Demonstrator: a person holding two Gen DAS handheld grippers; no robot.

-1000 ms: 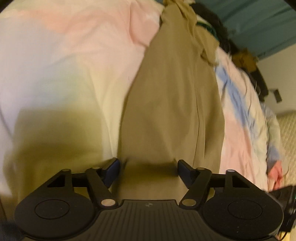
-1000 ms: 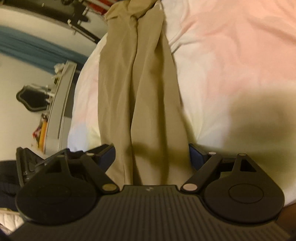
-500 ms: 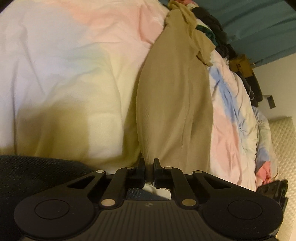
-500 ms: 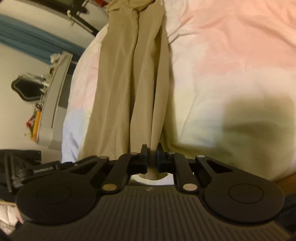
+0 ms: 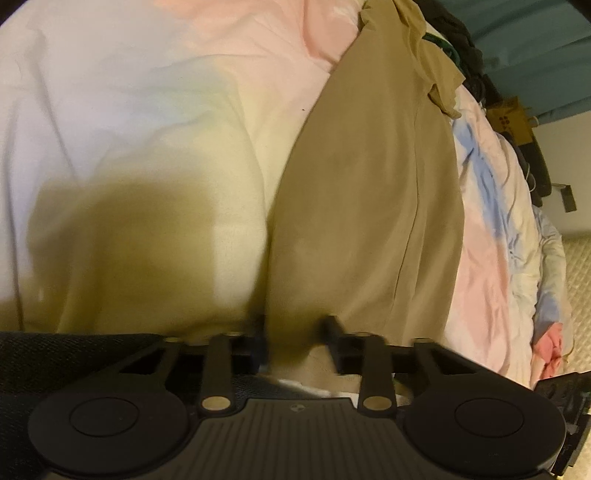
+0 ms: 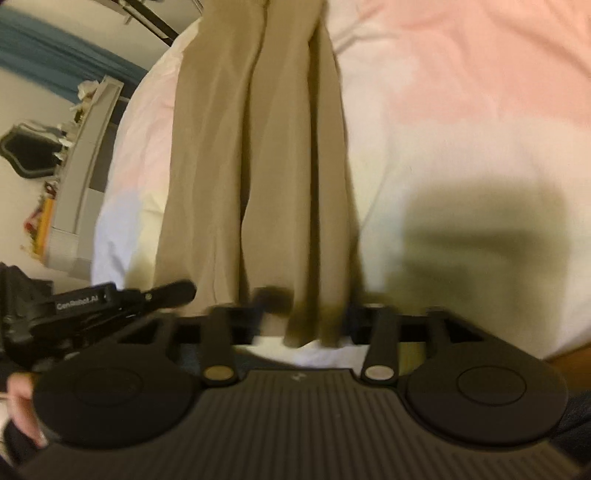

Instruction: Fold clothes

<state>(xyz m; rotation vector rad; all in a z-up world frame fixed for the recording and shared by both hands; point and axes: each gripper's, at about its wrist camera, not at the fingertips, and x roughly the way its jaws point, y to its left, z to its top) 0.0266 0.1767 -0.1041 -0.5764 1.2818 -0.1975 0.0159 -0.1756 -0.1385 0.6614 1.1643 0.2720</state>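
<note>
tilting downward, both hand-held grippers, left [image 5: 295, 334], right [image 6: 306, 314], clamped on khaki trousers [image 5: 365, 206] hem

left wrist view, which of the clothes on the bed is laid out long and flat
The khaki trousers, stretched out lengthwise; the dark clothes beyond them are bunched in a heap.

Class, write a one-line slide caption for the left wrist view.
Left gripper, jaws just closing, pinches the near end of a tan garment lying on a pastel bedsheet.
</note>
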